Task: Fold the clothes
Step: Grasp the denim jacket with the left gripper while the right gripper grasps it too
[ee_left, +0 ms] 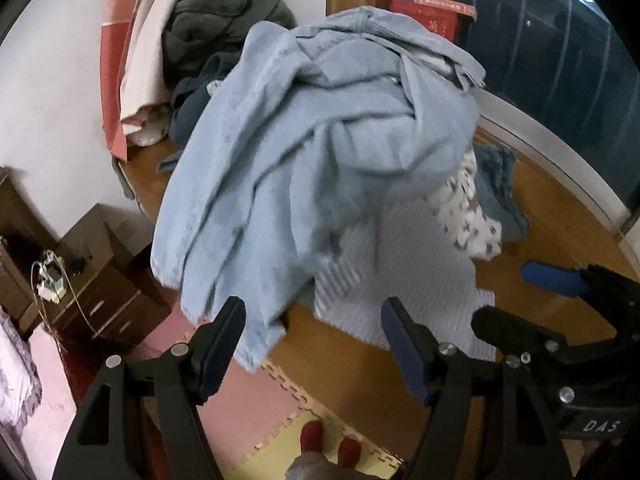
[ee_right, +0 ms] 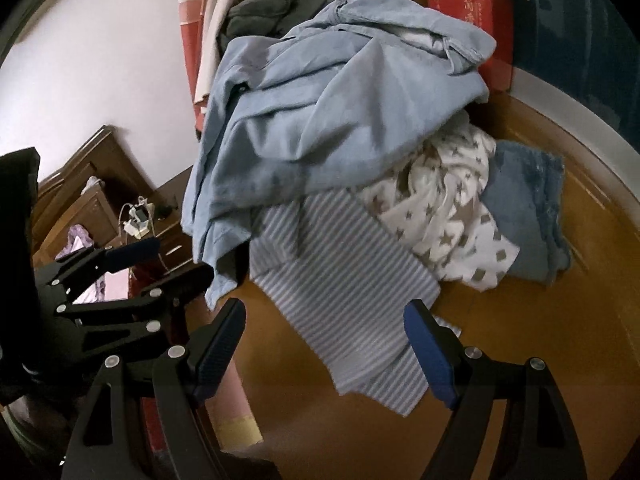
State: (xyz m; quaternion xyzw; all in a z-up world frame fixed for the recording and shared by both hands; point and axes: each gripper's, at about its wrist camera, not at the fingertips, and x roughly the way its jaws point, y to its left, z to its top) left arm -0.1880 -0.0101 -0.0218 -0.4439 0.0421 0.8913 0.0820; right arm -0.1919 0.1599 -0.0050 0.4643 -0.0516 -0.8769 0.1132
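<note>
Clothes [ee_right: 340, 128] were heaped on a wooden table [ee_right: 560, 340], with both grippers held apart and empty in front of them.

A crumpled light-blue shirt [ee_left: 312, 152] was seen on top of the pile, one edge hanging over the table's near-left side. Under it a blue-and-white striped garment [ee_right: 352, 300] was spread flat toward the near edge, a white star-print cloth [ee_right: 448, 216] lay beside it, and a folded blue denim piece [ee_right: 528, 216] was placed further right. The left gripper [ee_left: 314, 344] and the right gripper [ee_right: 326, 344] were each held with fingers spread, touching no fabric. A red box [ee_right: 472, 20] was set behind the pile.
</note>
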